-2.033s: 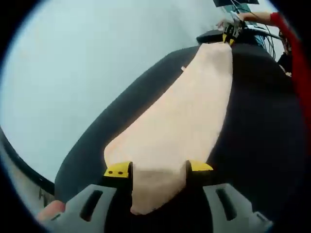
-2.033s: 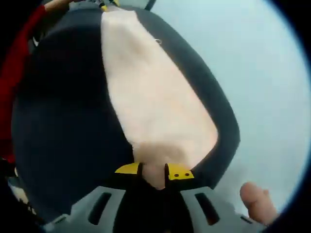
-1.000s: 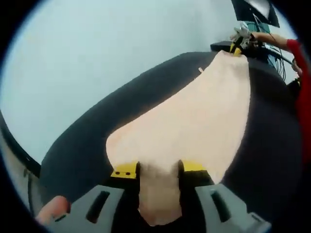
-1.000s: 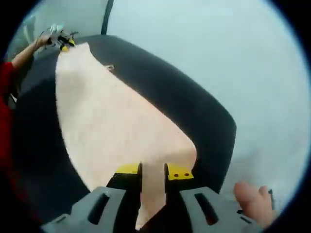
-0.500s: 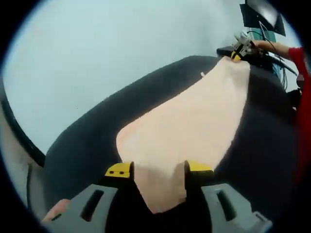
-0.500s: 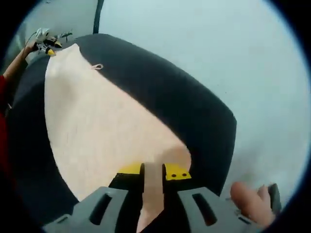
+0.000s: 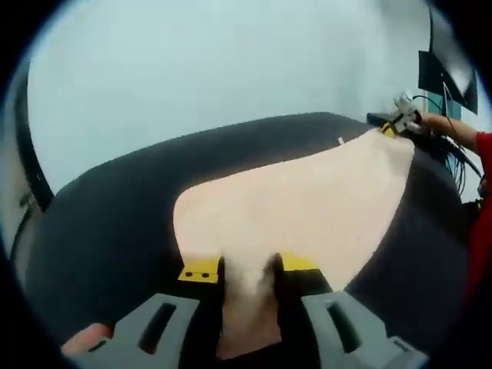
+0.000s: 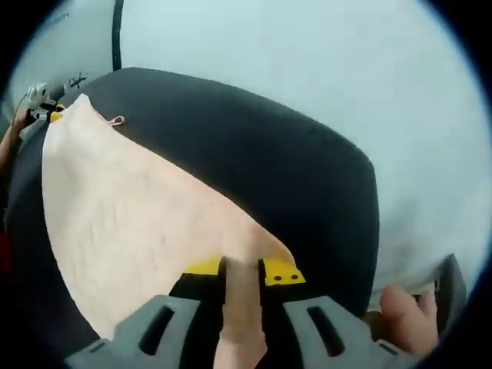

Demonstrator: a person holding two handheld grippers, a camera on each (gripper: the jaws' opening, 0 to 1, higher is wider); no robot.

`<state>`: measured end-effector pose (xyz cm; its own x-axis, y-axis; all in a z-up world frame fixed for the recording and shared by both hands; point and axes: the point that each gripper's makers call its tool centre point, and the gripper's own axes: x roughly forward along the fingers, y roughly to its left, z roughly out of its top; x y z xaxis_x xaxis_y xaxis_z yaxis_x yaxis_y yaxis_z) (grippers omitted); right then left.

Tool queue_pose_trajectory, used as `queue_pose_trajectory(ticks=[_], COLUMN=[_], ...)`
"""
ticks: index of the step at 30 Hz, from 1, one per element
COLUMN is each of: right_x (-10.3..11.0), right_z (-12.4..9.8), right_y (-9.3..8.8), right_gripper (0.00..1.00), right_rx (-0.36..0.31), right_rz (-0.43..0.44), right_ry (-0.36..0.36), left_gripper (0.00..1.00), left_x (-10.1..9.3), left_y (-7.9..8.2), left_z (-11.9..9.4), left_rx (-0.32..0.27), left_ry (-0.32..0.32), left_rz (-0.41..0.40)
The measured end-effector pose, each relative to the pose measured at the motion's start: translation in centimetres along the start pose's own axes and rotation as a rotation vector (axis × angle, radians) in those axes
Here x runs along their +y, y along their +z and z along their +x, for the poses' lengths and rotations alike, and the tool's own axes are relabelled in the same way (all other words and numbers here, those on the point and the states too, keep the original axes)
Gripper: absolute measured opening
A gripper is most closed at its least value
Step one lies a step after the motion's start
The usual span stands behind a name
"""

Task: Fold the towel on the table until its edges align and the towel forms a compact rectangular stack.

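Note:
A pale peach towel [image 7: 307, 207] stretches across the black table [image 7: 115, 223] in the left gripper view, one corner pinched between my left gripper's [image 7: 247, 269] yellow-tipped jaws. The right gripper [image 7: 401, 119] shows small at the towel's far corner, held by a hand in a red sleeve. In the right gripper view the same towel [image 8: 123, 223] spreads to the left, with a small hanging loop [image 8: 117, 121] on its far edge. My right gripper [image 8: 241, 270] is shut on the near corner. The left gripper [image 8: 42, 100] appears tiny at the towel's far corner.
A pale wall [image 7: 192, 69] rises behind the table's far edge [image 8: 254, 100]. A dark monitor [image 7: 446, 77] and cables stand at the right in the left gripper view. A hand [image 8: 407, 319] shows at the lower right of the right gripper view.
Both views have swung toward the far edge of the table. The towel now spreads wider between the grippers, and both stay clamped on their corners.

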<state>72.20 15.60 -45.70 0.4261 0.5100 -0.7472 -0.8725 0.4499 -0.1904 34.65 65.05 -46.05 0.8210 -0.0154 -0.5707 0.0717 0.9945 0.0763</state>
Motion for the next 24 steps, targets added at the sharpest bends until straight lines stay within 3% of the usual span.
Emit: queue_pose_trajectory(ticks=[1, 3, 5, 6, 7, 9, 15, 16, 18, 20, 21, 23, 24], right_x=[-0.3, -1.4, -2.0, -2.1, -2.3, -2.2, -2.1, -2.2, -2.9, -2.1, -0.5, 2.1, 4.3], right_z=[-0.3, -1.0, -1.4, -1.2, -0.9, -0.1, 1.0, 1.1, 0.7, 0.2, -0.2, -0.8, -1.0], right_y=[0.5, 2.5, 3.5, 3.2, 3.0, 2.4, 1.5, 1.5, 1.3, 3.0, 5.4, 8.0, 9.5], right_gripper=[0.15, 0.14, 0.14, 0.14, 0.14, 0.15, 0.19, 0.19, 0.19, 0.13, 0.11, 0.11, 0.11], right_rx=[-0.017, -0.113, -0.169, -0.151, -0.134, -0.106, -0.085, -0.085, -0.048, -0.085, -0.174, -0.233, -0.272], right_rz=[-0.011, 0.027, 0.036, 0.033, 0.039, 0.045, 0.068, 0.073, 0.057, -0.018, -0.063, -0.077, -0.120], right_ry=[-0.015, -0.062, -0.093, -0.093, -0.100, -0.101, -0.111, -0.113, -0.160, -0.139, -0.084, -0.004, 0.069], left_gripper=[0.25, 0.26, 0.29, 0.30, 0.30, 0.30, 0.39, 0.39, 0.39, 0.39, 0.39, 0.39, 0.39], left_x=[-0.2, -0.1, 0.3, 0.8, 1.2, 2.1, 2.1, 1.9, 2.2, 2.2, 2.2, 2.1, 1.8], left_y=[0.1, 1.1, 4.0, 5.1, 5.4, 6.4, 5.8, 5.3, 3.0, 3.8, 4.0, 5.1, 5.6], left_z=[-0.4, -1.0, -1.4, -1.4, -1.1, 0.1, 4.1, 4.6, 5.2, 5.3, 4.9, 4.5, 4.4], left_rx=[0.013, 0.009, -0.110, -0.149, -0.142, -0.163, -0.124, -0.105, 0.004, -0.054, -0.051, -0.082, -0.100], left_ry=[0.003, 0.028, 0.052, 0.069, 0.073, 0.096, 0.026, 0.015, 0.016, -0.002, 0.010, 0.035, 0.030], left_rz=[0.036, 0.080, 0.158, 0.136, 0.121, 0.179, 0.119, 0.103, 0.084, 0.040, 0.050, 0.136, 0.129])
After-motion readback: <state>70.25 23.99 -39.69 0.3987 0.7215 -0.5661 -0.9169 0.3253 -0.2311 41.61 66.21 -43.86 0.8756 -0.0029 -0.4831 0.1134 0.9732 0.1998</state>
